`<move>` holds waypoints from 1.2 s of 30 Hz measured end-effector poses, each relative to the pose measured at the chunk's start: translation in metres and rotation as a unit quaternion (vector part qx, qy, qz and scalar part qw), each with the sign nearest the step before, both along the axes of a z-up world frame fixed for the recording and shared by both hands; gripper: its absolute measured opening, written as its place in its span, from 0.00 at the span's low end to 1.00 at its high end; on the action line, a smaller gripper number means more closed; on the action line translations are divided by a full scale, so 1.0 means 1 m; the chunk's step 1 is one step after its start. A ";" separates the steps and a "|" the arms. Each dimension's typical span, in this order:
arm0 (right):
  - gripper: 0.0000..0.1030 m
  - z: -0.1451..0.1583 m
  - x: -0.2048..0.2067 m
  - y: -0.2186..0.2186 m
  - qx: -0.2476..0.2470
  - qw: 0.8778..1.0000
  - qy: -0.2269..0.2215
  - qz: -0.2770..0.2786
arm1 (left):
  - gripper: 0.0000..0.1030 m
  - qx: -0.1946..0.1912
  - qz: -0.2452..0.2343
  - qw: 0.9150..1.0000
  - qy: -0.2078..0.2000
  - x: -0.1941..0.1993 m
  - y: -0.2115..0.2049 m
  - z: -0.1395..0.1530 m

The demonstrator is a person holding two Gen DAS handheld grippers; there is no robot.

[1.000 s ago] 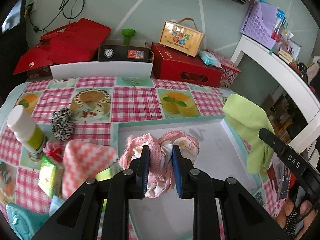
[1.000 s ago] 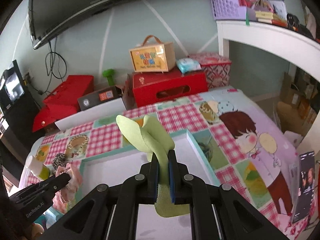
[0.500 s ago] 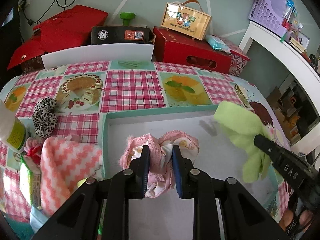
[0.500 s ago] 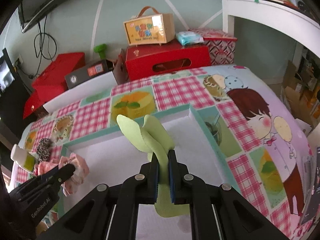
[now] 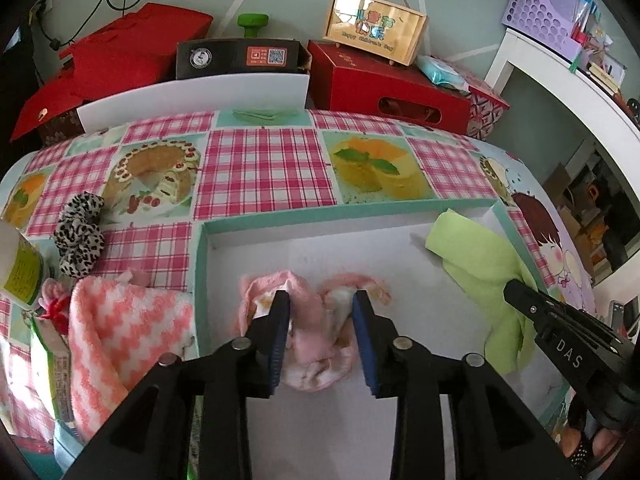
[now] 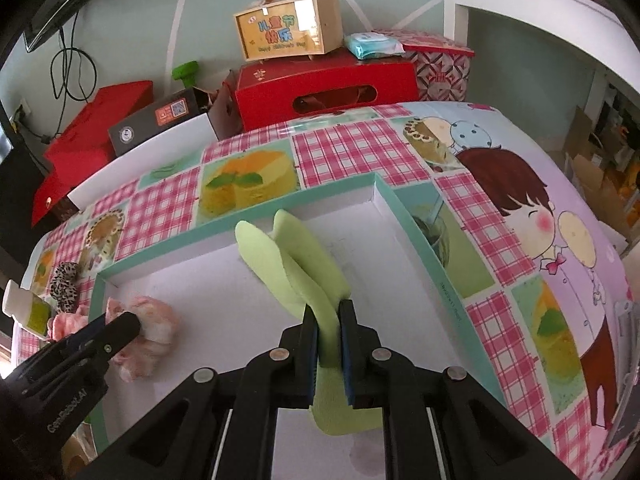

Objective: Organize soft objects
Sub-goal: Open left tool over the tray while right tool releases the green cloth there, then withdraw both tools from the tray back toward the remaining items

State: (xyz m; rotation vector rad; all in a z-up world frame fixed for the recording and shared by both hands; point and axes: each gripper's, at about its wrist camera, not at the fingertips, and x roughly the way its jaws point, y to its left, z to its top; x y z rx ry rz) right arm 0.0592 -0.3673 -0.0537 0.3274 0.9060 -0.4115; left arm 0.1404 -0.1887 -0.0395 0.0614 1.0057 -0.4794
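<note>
Right now my left gripper (image 5: 320,332) is opening: its 2 blue pads stand apart on either side of the pink cloth bundle (image 5: 316,332), which lies crumpled on the white floor of the teal-rimmed tray (image 5: 344,214), near the tray's left wall and towards its near edge. From the left wrist view the pads no longer seem to press the bundle, though it sits between them.

My right gripper (image 6: 329,334) is only just starting to ease; its pads are close together with the light green cloth (image 6: 304,264) pinched between them. That cloth folds upward in 2 lobes ahead of the fingers and hangs below them, over the tray's right half, close to the far right corner. In the left wrist view the same green cloth (image 5: 480,264) drapes by the tray's right wall, with the right gripper's black finger (image 5: 560,332) reaching in from the right edge.

Outside the tray, on the checked tablecloth (image 5: 264,168), a pink and white zigzag towel (image 5: 120,336) lies just beside the tray's left wall. Beyond it sit a leopard-print scrunchie (image 5: 80,234) and a white bottle with a green label (image 5: 18,264) at the table's left edge. Past the table's far edge stand a red box (image 5: 384,88) and a yellow gift box with a handle (image 5: 374,28).
</note>
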 end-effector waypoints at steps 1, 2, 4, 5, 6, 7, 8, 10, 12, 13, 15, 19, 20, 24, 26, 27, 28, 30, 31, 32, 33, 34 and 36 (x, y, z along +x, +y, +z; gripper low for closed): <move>0.12 0.001 0.000 0.000 -0.001 1.000 0.000 0.001 | 0.40 0.000 0.000 1.000 -0.001 0.000 0.000 0.001; 0.12 0.001 0.000 0.000 -0.002 1.000 0.001 0.001 | 0.46 0.001 0.001 1.000 -0.001 0.000 0.001 0.003; 0.18 0.003 -0.001 0.001 -0.006 1.000 0.002 0.000 | 0.55 -0.002 0.006 1.000 -0.002 0.000 0.004 0.006; 0.21 0.005 -0.002 0.001 -0.009 1.000 0.001 0.000 | 0.58 -0.003 0.007 1.000 -0.003 0.000 0.005 0.008; 0.27 0.007 -0.002 0.002 -0.011 1.000 -0.001 -0.001 | 0.61 -0.005 0.007 1.000 -0.003 0.000 0.006 0.010; 0.34 0.010 -0.003 0.002 -0.018 1.000 -0.006 -0.002 | 0.62 -0.007 0.008 1.000 -0.004 0.000 0.007 0.012; 0.37 0.013 -0.005 0.002 -0.020 1.000 -0.009 -0.001 | 0.65 -0.009 0.009 1.000 -0.006 -0.001 0.008 0.014; 0.49 0.019 -0.006 0.004 -0.025 1.000 -0.015 0.000 | 0.71 -0.016 0.012 1.000 -0.011 -0.002 0.011 0.021; 0.56 0.023 -0.008 0.006 -0.028 0.999 -0.020 0.004 | 0.75 -0.024 0.016 0.999 -0.017 -0.003 0.014 0.027; 0.59 0.024 -0.008 0.006 -0.029 0.999 -0.021 0.005 | 0.75 -0.027 0.018 0.999 -0.019 -0.004 0.015 0.030; 0.65 0.026 -0.008 0.009 -0.031 0.999 -0.022 0.010 | 0.76 -0.030 0.023 0.999 -0.022 -0.004 0.019 0.034; 0.74 0.027 -0.008 0.012 -0.035 0.999 -0.024 0.019 | 0.83 -0.040 0.035 0.998 -0.022 -0.003 0.028 0.040; 0.78 0.027 -0.008 0.013 -0.036 0.999 -0.024 0.021 | 0.84 -0.043 0.040 0.998 -0.023 -0.002 0.031 0.041; 1.00 0.026 -0.008 0.017 -0.045 0.998 -0.018 0.028 | 0.97 -0.034 0.065 0.997 -0.027 0.000 0.041 0.040; 1.00 0.026 -0.007 0.016 -0.043 0.999 -0.018 0.028 | 0.97 -0.033 0.072 0.997 -0.021 0.003 0.046 0.037; 1.00 0.026 -0.008 0.016 -0.040 0.999 -0.018 0.028 | 0.97 -0.034 0.075 0.996 -0.019 0.004 0.048 0.036; 1.00 0.025 -0.008 0.016 -0.040 0.999 -0.017 0.027 | 0.97 -0.034 0.078 0.996 -0.017 0.004 0.049 0.035; 1.00 0.025 -0.008 0.016 -0.039 0.999 -0.016 0.027 | 0.97 -0.034 0.084 0.996 -0.015 0.005 0.052 0.035; 1.00 0.025 -0.008 0.016 -0.038 0.999 -0.016 0.028 | 0.98 -0.034 0.086 0.996 -0.016 0.005 0.053 0.035; 1.00 0.025 -0.008 0.017 -0.039 0.999 -0.016 0.028 | 0.98 -0.034 0.087 0.995 -0.018 0.005 0.054 0.035; 1.00 0.025 -0.007 0.017 -0.039 0.999 -0.016 0.029 | 0.98 -0.034 0.088 0.995 -0.019 0.005 0.055 0.036; 1.00 0.025 -0.007 0.018 -0.039 0.999 -0.015 0.031 | 0.98 -0.033 0.090 0.995 -0.021 0.004 0.056 0.036; 1.00 0.025 -0.007 0.019 -0.039 0.999 -0.015 0.034 | 0.98 -0.034 0.092 0.995 -0.025 0.004 0.058 0.037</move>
